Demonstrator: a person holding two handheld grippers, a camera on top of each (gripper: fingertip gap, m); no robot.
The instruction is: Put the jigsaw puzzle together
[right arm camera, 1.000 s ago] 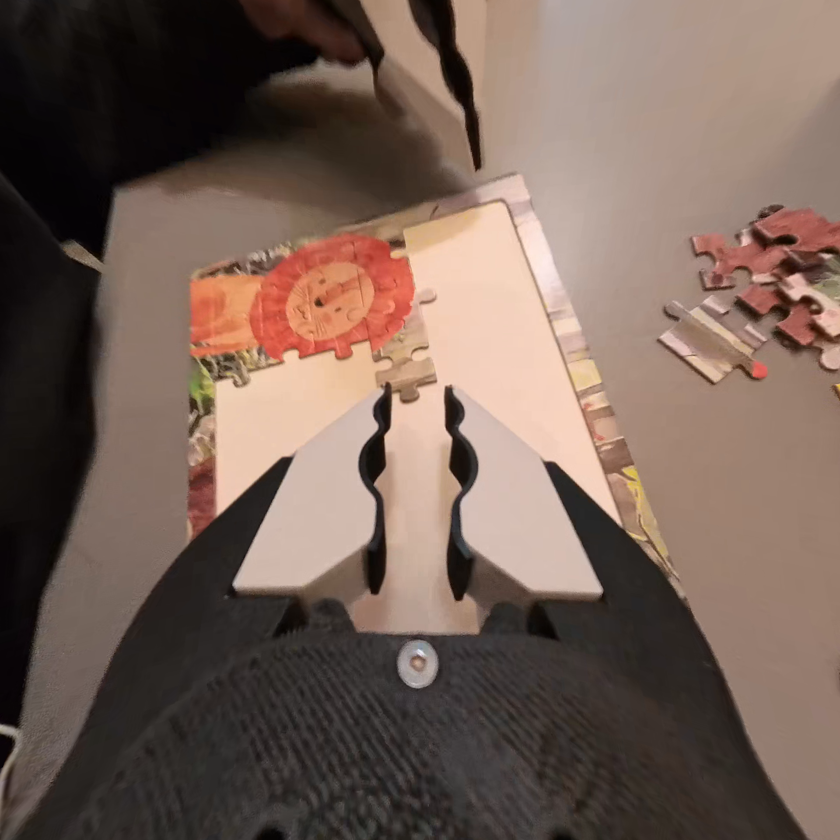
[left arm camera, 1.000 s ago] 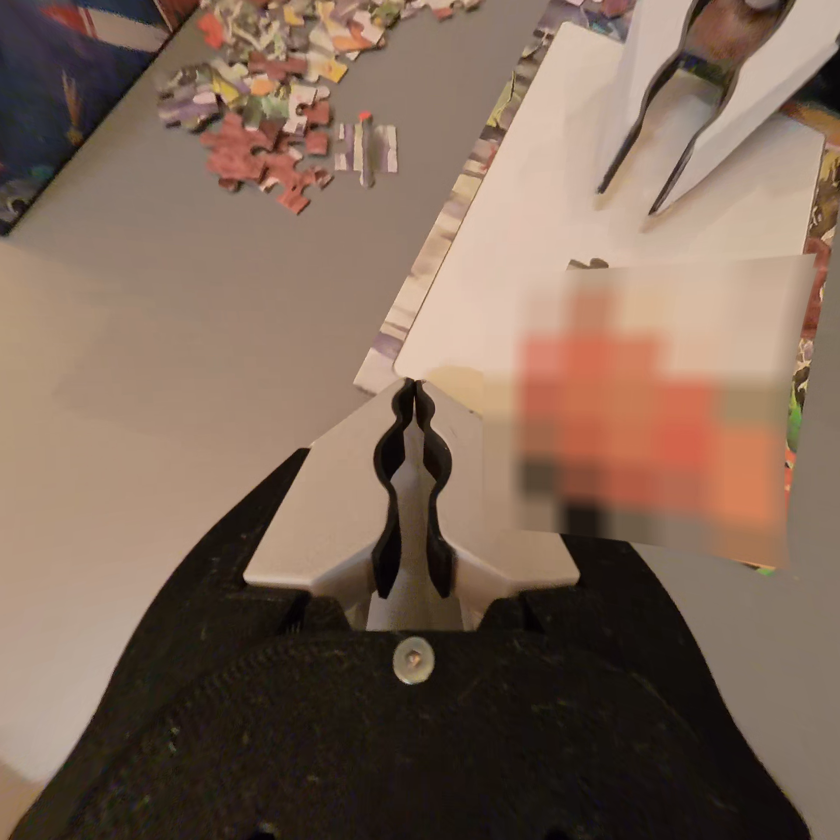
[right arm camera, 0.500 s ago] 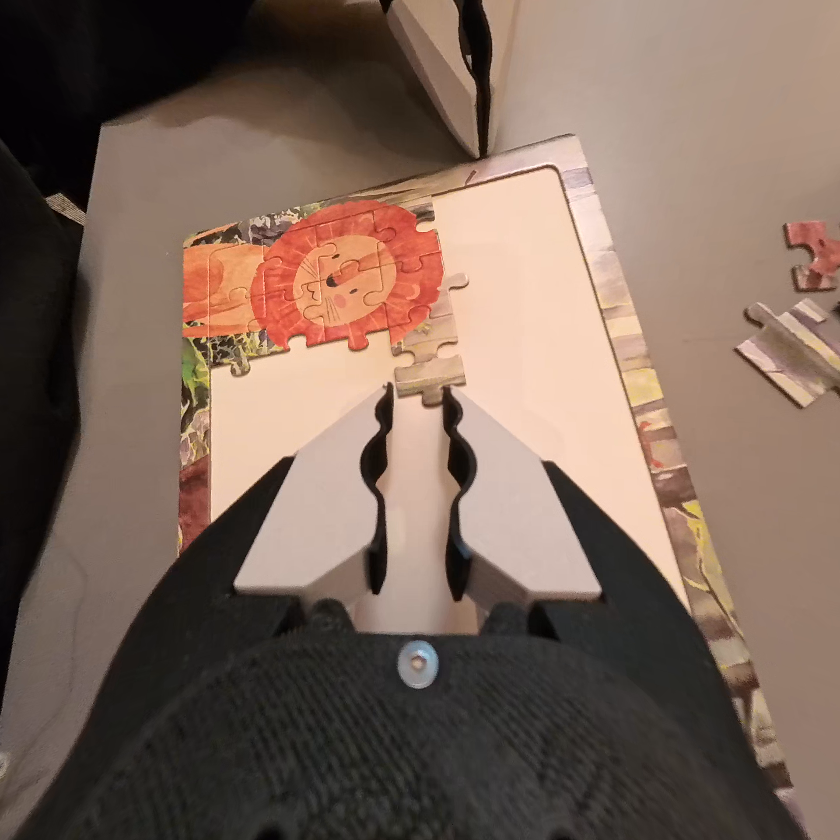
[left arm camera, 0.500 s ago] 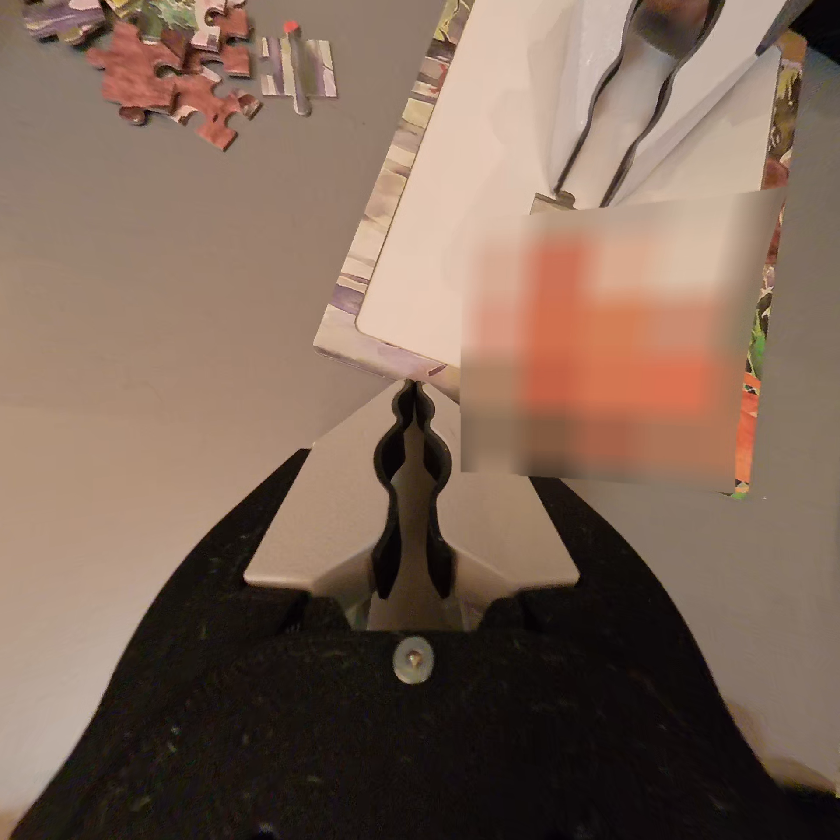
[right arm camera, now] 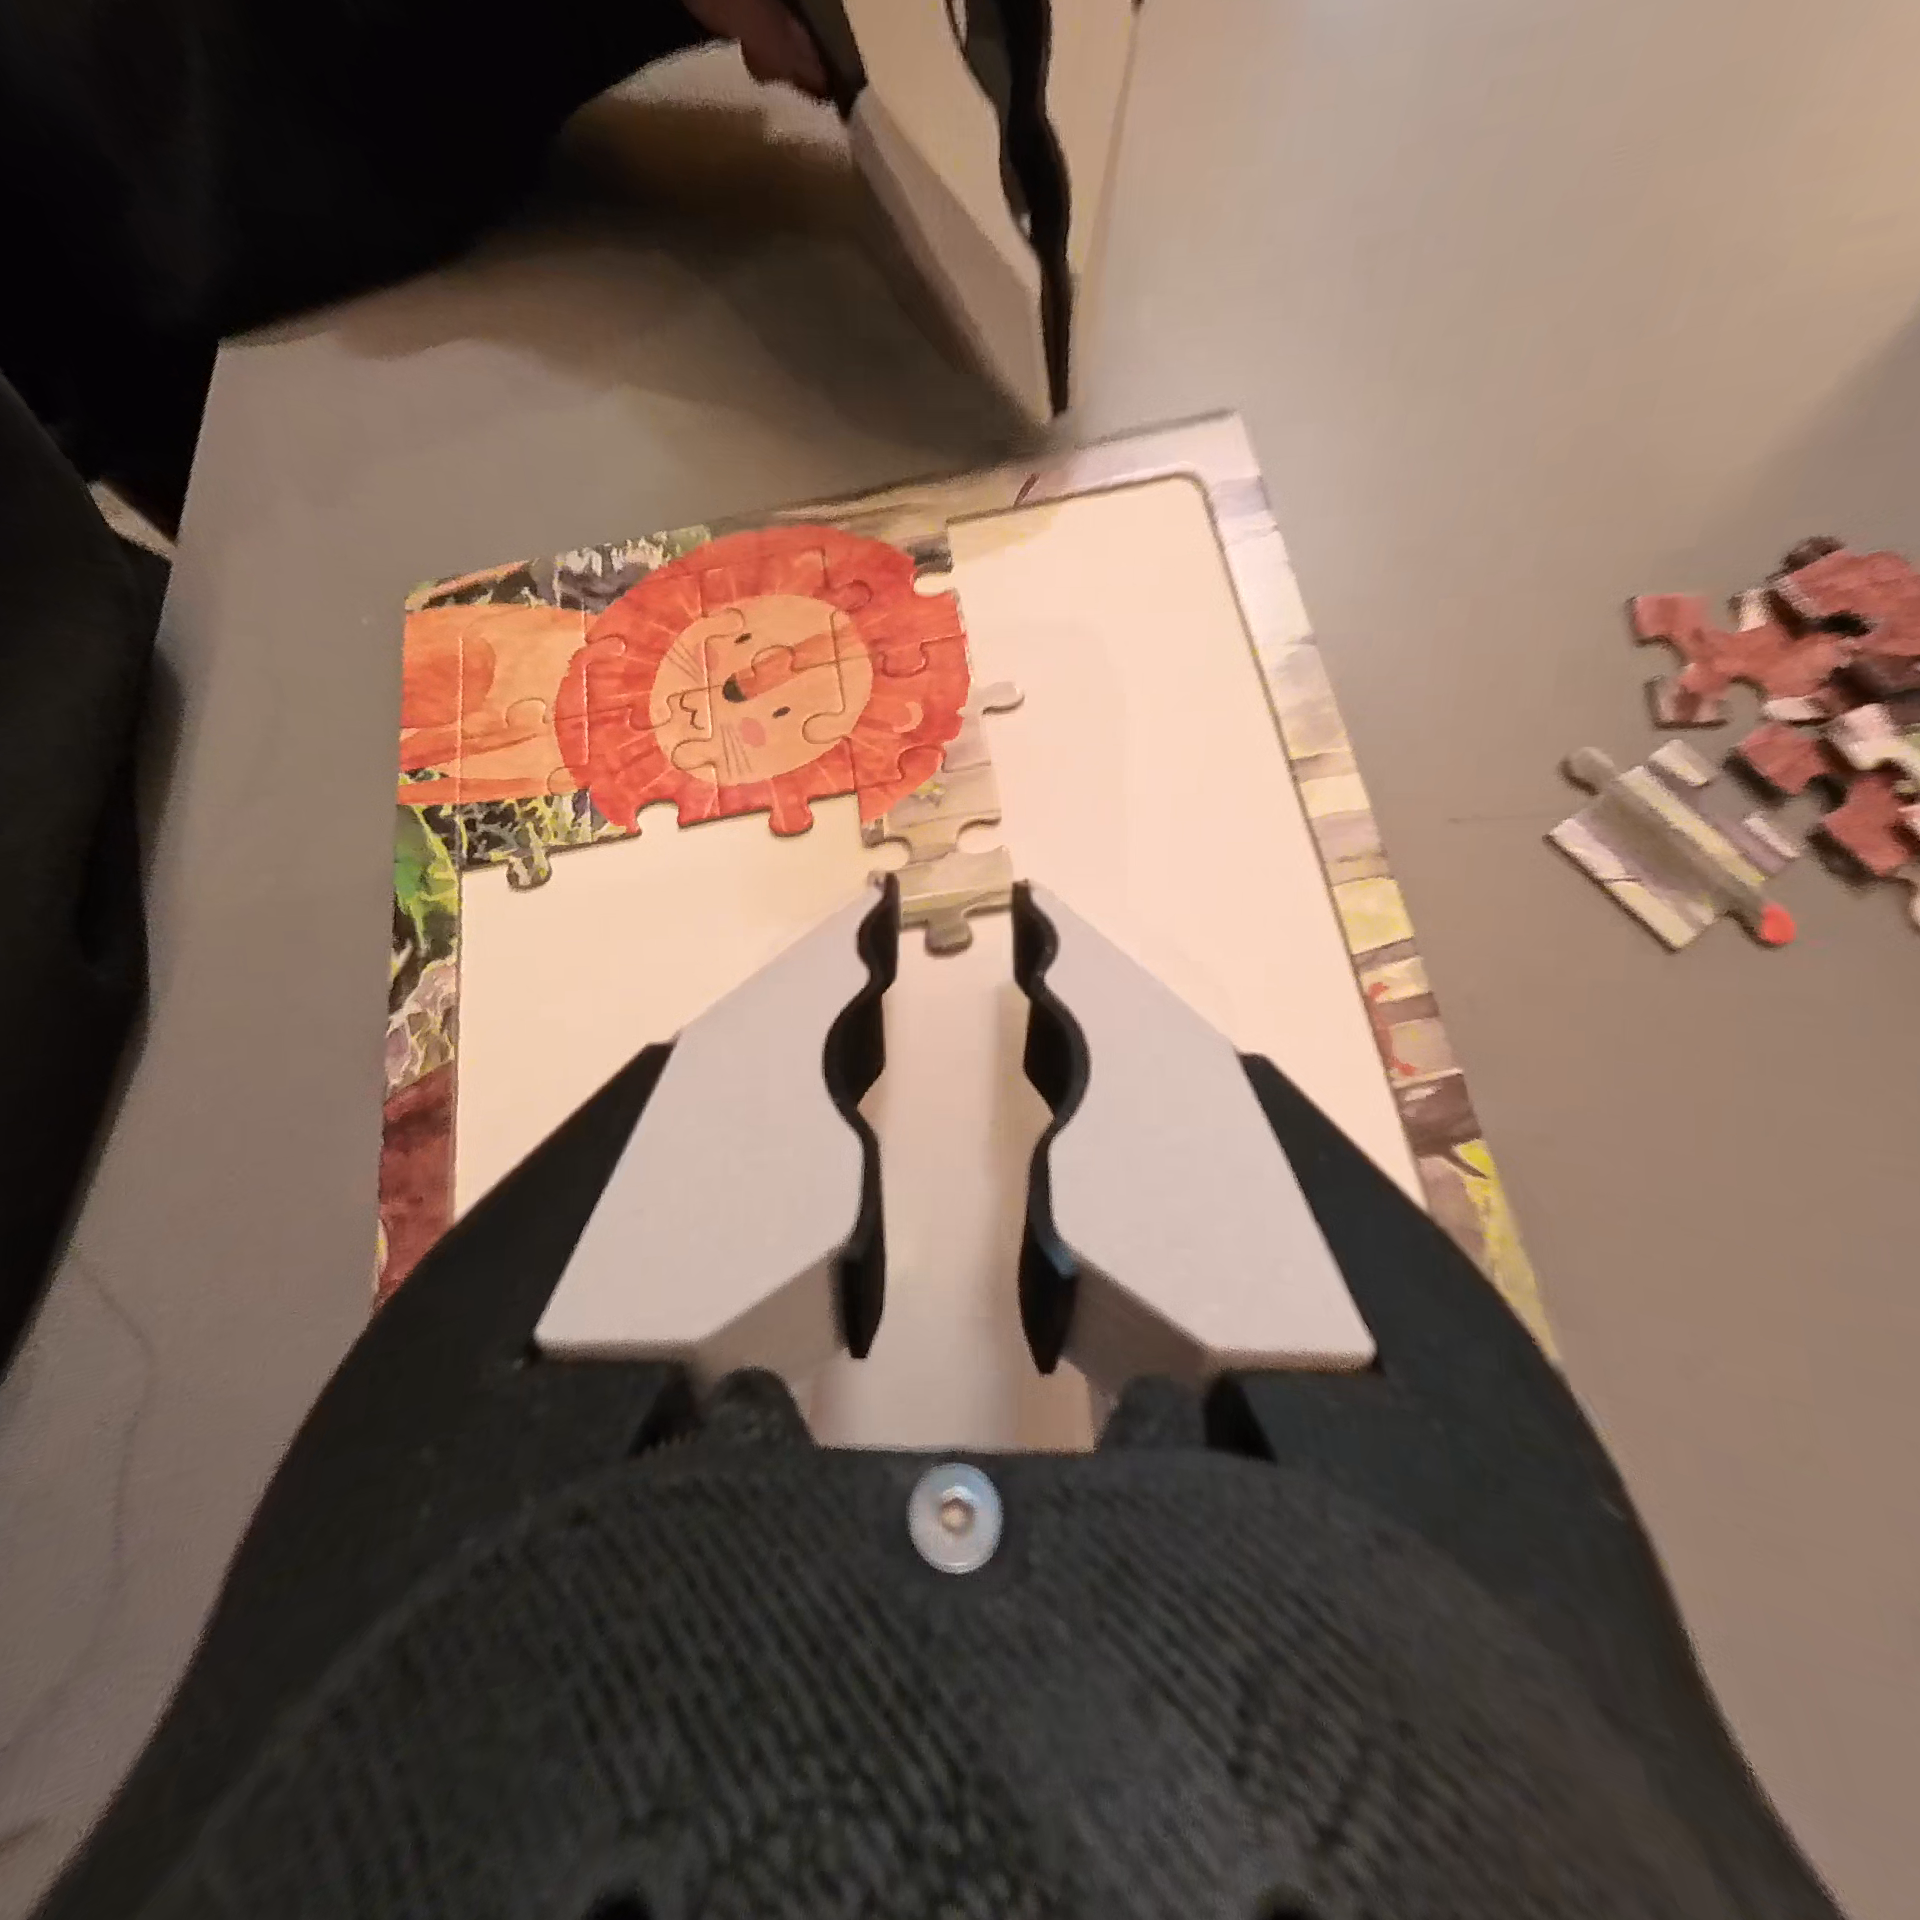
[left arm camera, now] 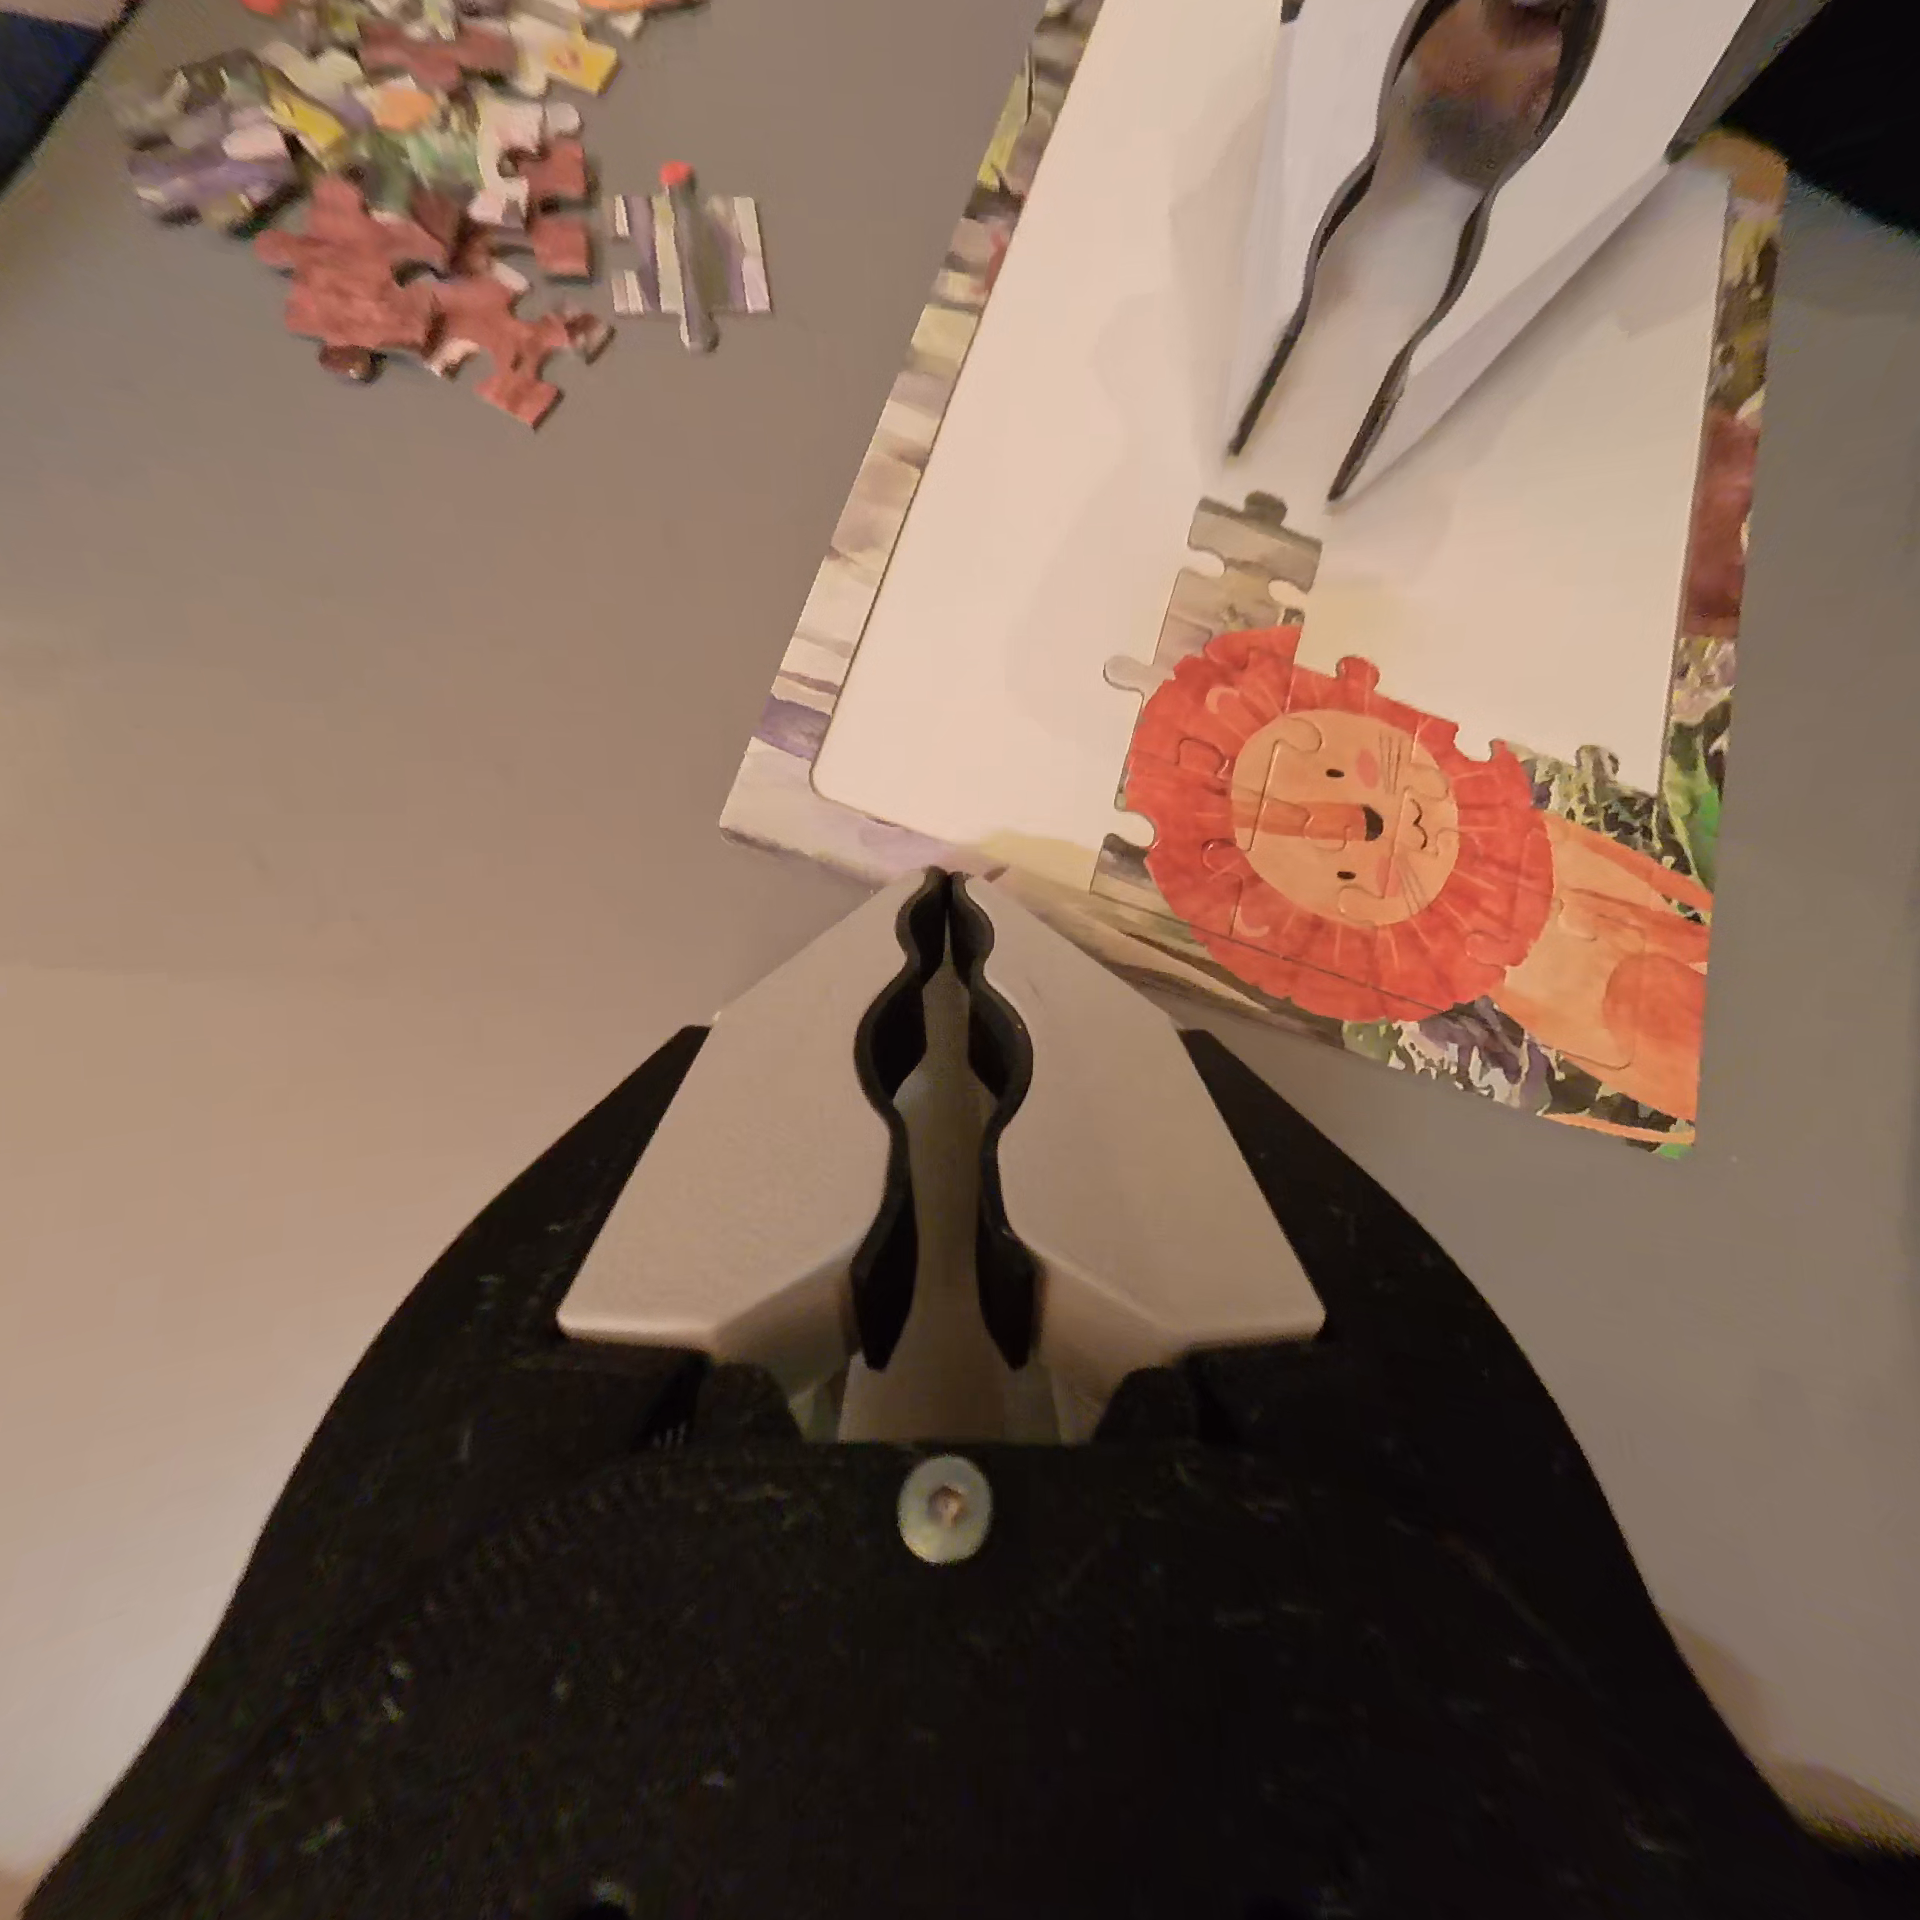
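Puzzle tray (right arm camera: 1340, 831) on a grey table (left arm camera: 416, 727), with the assembled lion section (right arm camera: 769, 675) as landmark. The tray is a flat board with a printed border of foliage and grey stonework around a pale, mostly bare recess. The lion section, an orange mane about a tan face with an orange body running to the tray's edge, fills one corner of the recess. A grey stone-patterned piece (right arm camera: 951, 878) adjoins the mane on its open side and juts into the bare recess.

The right gripper (right arm camera: 948, 902) is poised over the recess with its jaws parted, the tips either side of the grey piece; whether they touch it cannot be told. The left gripper (left arm camera: 948, 883) has its jaws closed together with nothing visible between them, the tips at the tray's border just beside the lion section, probably steadying the board.

Loose pieces (left arm camera: 416, 229) lie heaped on the table well apart from the lion section, beyond the tray's far border; they are maroon, grey-striped, yellow and green, and one striped piece (right arm camera: 1673, 868) carries a red tip.

Risks, as judged: if the right jaws close or push askew, the grey piece may lift from its tab or buckle the neighbouring joints. If the left tips slip off the border, the light board may slide and spoil the alignment.
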